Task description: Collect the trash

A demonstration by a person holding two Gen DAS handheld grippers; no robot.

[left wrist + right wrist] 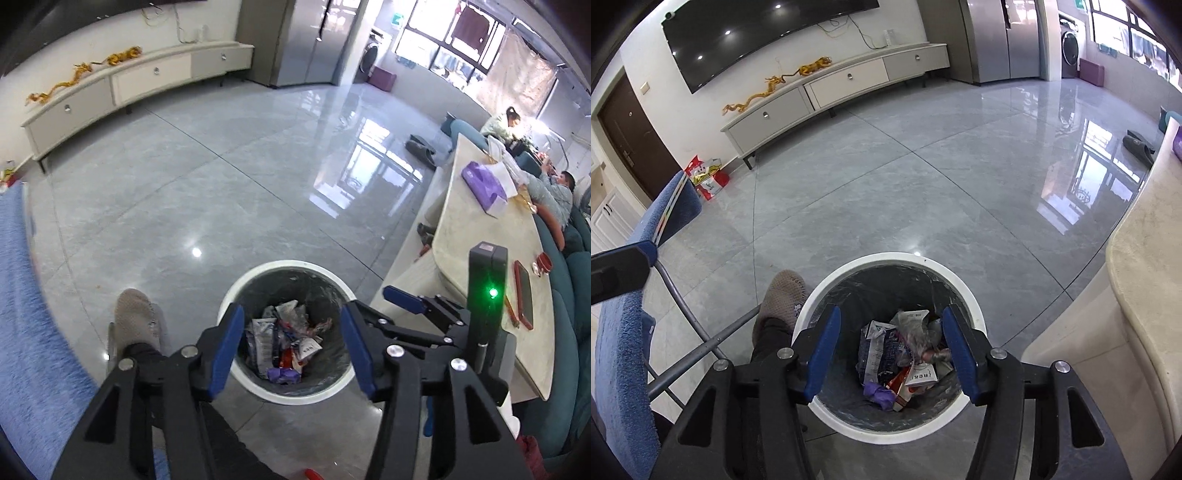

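Note:
A round bin with a white rim [288, 264] [897, 256] and a grey liner stands on the tiled floor. Inside it lie crumpled wrappers and packets [284, 343] [905, 354], among them a purple one. My left gripper [291, 325] hangs over the bin's mouth, open, with nothing between its blue pads. My right gripper [890, 321] hovers over the same bin, also open and holding nothing. In the left wrist view one blue finger [402, 297] of the right gripper shows to the right, with a green light on its body.
A foot in a beige slipper [136, 317] [785, 295] rests left of the bin. A blue chair [617, 350] stands at the left. The pale table [491, 251] at the right carries a purple tissue box [484, 184] and a red phone [524, 299]. People sit at its far end.

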